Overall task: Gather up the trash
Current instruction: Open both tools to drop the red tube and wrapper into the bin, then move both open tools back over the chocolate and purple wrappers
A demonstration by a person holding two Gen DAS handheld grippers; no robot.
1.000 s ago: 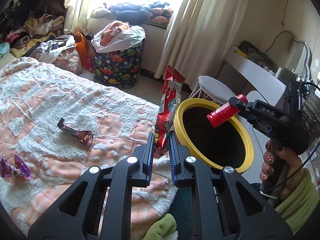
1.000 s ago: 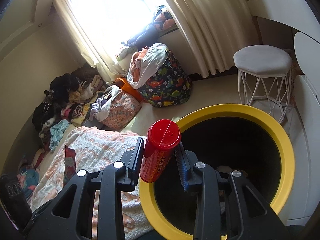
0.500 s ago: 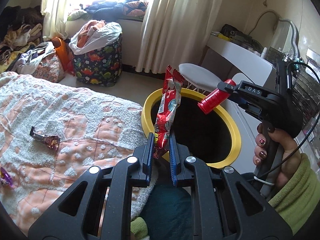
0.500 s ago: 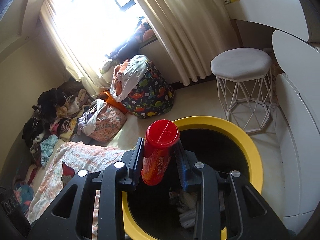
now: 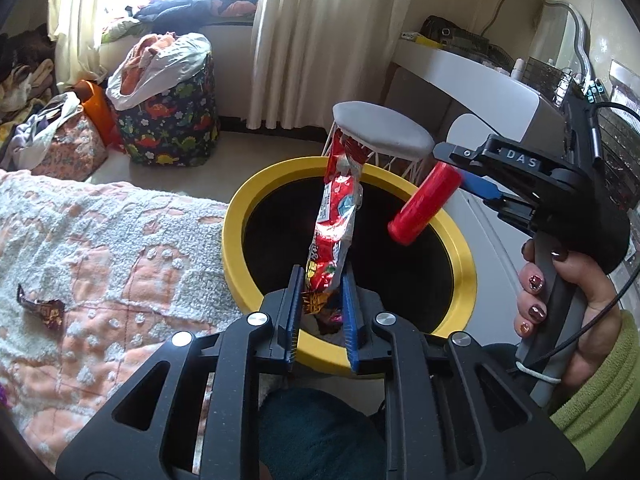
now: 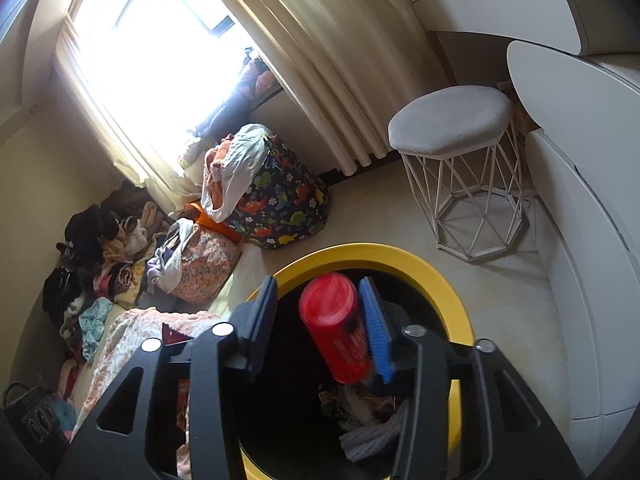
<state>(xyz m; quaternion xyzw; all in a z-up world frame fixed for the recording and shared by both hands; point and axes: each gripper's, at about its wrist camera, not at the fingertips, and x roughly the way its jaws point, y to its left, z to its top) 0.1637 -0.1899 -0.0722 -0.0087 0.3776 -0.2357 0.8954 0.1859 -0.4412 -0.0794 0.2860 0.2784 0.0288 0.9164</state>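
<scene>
You're in a lived-in bedroom: a bed under a peach-and-white tufted blanket point(image 5: 100, 248), cream curtains point(image 5: 320, 40) at a bright window point(image 6: 160, 52), a dinosaur-print laundry hamper point(image 6: 280, 204) stuffed with clothes, more clothing heaped along the wall point(image 6: 92, 248), and a white wire-legged stool point(image 6: 460, 160) beside a white vanity desk point(image 5: 472, 80).
</scene>
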